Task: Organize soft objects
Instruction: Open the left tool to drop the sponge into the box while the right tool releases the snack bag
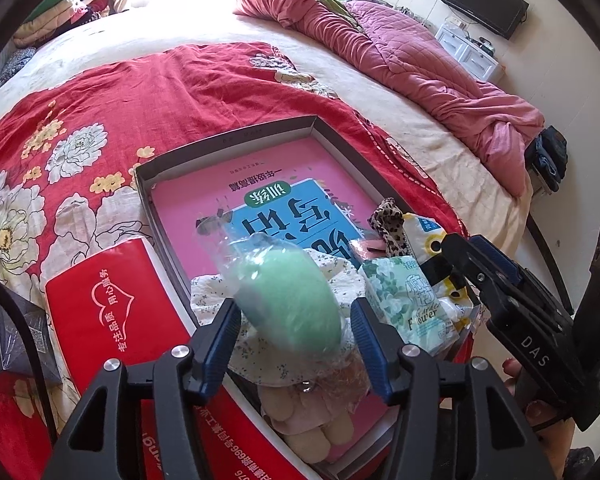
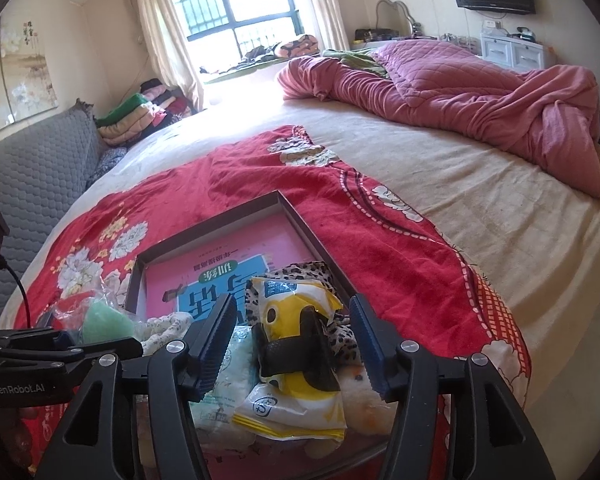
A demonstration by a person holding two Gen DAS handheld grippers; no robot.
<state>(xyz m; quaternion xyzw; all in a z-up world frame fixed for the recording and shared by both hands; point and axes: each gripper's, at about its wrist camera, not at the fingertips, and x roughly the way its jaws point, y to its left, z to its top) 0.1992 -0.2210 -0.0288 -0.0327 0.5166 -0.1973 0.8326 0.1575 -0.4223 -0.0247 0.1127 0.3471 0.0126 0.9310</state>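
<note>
A shallow grey box (image 1: 236, 136) with a pink book (image 1: 260, 184) inside lies on a red floral blanket (image 1: 112, 112). My left gripper (image 1: 294, 338) is open around a green sponge in clear wrap (image 1: 288, 296), over a floral cloth (image 1: 208, 292) and a beige plush toy (image 1: 308, 408). My right gripper (image 2: 294, 344) is open around a yellow and white packet (image 2: 296, 372). A leopard-print cloth (image 2: 300, 272), a tissue pack (image 1: 404, 300) and a yellow plush (image 2: 364, 404) lie by it in the box. The sponge also shows in the right wrist view (image 2: 106, 320).
A red box (image 1: 112, 304) lies left of the grey box. A crumpled pink quilt (image 2: 460, 96) lies at the far side of the bed (image 2: 500, 216). Folded clothes (image 2: 140, 116) and a grey sofa (image 2: 32, 172) stand at the left.
</note>
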